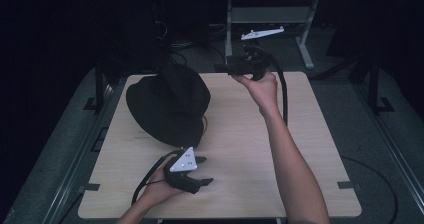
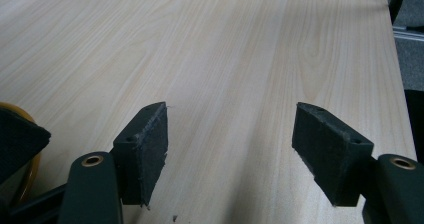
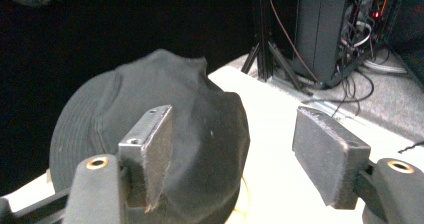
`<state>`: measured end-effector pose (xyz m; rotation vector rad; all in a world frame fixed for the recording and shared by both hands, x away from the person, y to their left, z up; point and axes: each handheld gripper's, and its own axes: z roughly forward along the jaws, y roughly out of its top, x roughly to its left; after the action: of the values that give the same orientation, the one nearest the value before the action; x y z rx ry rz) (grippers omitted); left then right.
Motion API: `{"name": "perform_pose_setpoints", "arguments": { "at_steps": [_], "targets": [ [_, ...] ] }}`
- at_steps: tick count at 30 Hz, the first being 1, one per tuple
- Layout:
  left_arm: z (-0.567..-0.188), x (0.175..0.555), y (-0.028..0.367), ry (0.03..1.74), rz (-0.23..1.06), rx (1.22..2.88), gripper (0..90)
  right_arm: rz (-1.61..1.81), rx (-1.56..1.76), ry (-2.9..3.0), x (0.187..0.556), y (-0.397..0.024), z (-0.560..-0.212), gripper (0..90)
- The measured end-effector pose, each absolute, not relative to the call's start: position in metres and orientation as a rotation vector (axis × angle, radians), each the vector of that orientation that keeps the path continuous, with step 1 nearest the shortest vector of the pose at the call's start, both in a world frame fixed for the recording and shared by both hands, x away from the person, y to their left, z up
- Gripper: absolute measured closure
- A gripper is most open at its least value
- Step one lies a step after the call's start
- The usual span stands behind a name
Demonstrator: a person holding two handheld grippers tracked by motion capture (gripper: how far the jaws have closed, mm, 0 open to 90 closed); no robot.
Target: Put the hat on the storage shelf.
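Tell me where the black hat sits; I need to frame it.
In the high view the black hat lies on the table's far left part, just beyond the left gripper.

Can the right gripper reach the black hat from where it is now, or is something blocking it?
Probably yes. The right gripper hangs beyond the hat, jaws open and empty. In the right gripper view the hat lies straight ahead with nothing between. The left gripper rests apart, near the table's front edge.
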<state>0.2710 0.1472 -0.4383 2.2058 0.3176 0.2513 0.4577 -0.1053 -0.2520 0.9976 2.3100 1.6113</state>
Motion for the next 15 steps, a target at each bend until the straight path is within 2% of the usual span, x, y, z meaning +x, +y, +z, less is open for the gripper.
{"name": "perform_pose_setpoints", "arguments": {
  "at_steps": [15],
  "targets": [
    [-0.438, 0.272, 0.147, 0.312, 0.247, 2.199, 29.2, 1.614, 1.05, 2.309, 0.438, -0.135, -0.27, 27.7]
  ]
}}
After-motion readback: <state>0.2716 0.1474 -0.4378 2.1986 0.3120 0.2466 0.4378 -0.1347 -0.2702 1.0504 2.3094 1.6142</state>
